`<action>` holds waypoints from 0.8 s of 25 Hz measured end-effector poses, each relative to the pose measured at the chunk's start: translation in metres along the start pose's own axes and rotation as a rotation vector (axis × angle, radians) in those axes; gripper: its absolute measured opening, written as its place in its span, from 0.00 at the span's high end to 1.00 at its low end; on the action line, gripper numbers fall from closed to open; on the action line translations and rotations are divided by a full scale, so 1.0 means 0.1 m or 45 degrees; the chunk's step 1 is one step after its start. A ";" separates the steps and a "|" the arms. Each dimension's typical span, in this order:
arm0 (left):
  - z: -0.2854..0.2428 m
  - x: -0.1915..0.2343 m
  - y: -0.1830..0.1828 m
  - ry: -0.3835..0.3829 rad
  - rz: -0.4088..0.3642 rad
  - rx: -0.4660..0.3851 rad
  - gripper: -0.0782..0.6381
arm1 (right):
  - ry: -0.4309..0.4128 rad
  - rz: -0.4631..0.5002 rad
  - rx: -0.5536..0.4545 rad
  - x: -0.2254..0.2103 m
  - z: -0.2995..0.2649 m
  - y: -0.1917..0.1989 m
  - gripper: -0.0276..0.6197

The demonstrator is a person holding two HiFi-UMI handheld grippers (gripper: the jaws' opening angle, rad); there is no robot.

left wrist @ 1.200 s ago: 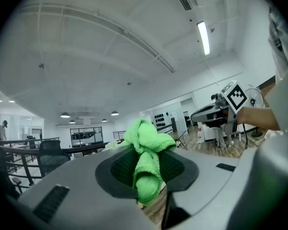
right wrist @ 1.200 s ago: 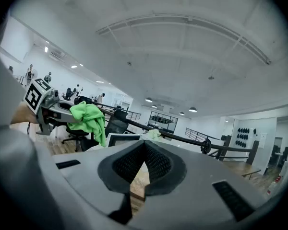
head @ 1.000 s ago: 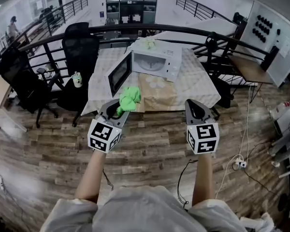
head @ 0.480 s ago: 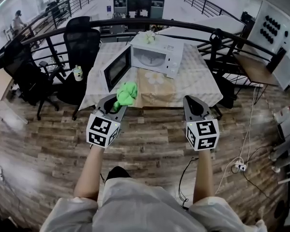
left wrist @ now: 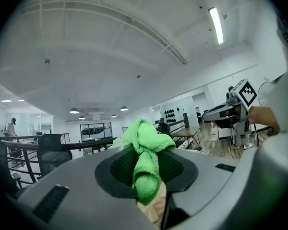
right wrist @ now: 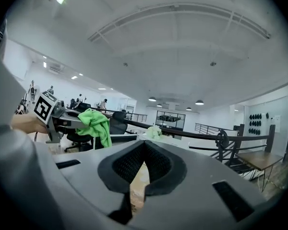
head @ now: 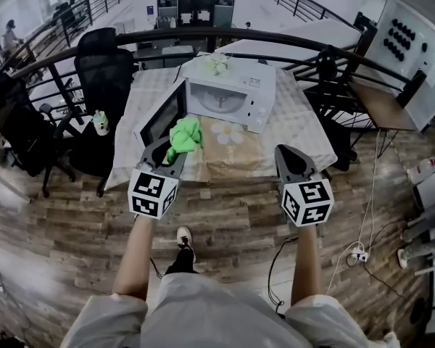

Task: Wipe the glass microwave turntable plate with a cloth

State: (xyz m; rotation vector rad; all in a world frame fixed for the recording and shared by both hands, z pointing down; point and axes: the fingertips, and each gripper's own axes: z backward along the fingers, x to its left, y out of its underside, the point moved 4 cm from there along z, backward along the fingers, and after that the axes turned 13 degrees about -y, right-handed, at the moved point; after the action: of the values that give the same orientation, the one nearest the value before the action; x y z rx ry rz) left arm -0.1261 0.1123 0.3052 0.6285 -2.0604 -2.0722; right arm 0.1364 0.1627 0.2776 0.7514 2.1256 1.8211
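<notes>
In the head view a white microwave (head: 232, 94) stands on a table (head: 290, 133) ahead, its door (head: 159, 116) swung open to the left. A pale round plate (head: 223, 101) shows dimly inside it. My left gripper (head: 171, 151) is held short of the table's near edge and is shut on a bright green cloth (head: 185, 136), which bunches up above the jaws. The left gripper view shows the cloth (left wrist: 145, 147) pinched between the pads. My right gripper (head: 290, 161) is level with it, to the right, shut with nothing in it (right wrist: 143, 166).
Black office chairs (head: 101, 60) stand left of the table, with a small cup (head: 100, 122) beside them. A black railing (head: 333, 60) curves behind the table. A wooden desk (head: 380, 104) is at the right. Cables and a power strip (head: 359, 254) lie on the wood floor.
The table and microwave have come nearer and sit larger in the head view. Both grippers keep their pose, the green cloth still in the left one.
</notes>
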 end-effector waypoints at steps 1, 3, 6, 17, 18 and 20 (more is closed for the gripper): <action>-0.20 0.11 0.01 0.003 0.015 -0.013 0.74 | 0.006 -0.003 0.009 -0.09 -0.20 -0.02 0.94; -0.59 0.33 0.02 0.014 0.048 -0.035 0.74 | 0.026 -0.014 0.023 -0.25 -0.58 -0.08 0.94; -1.17 0.56 0.07 0.049 0.075 -0.024 0.74 | 0.071 -0.035 0.033 -0.52 -1.06 -0.17 0.93; -2.81 0.75 0.80 0.166 0.078 0.166 0.73 | -0.033 -0.320 0.051 -1.25 -2.39 0.11 0.94; -2.93 0.73 0.90 0.159 0.084 0.195 0.73 | -0.043 -0.340 0.062 -1.31 -2.48 0.18 0.94; -3.18 0.67 1.13 0.139 0.090 0.263 0.73 | -0.070 -0.385 0.083 -1.45 -2.63 0.35 0.94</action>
State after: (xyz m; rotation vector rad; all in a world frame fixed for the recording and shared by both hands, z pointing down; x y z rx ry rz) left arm -0.0818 -0.2112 0.4140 0.6720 -2.2162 -1.7607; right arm 0.1349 -0.1330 0.3416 0.4561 2.1364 1.5643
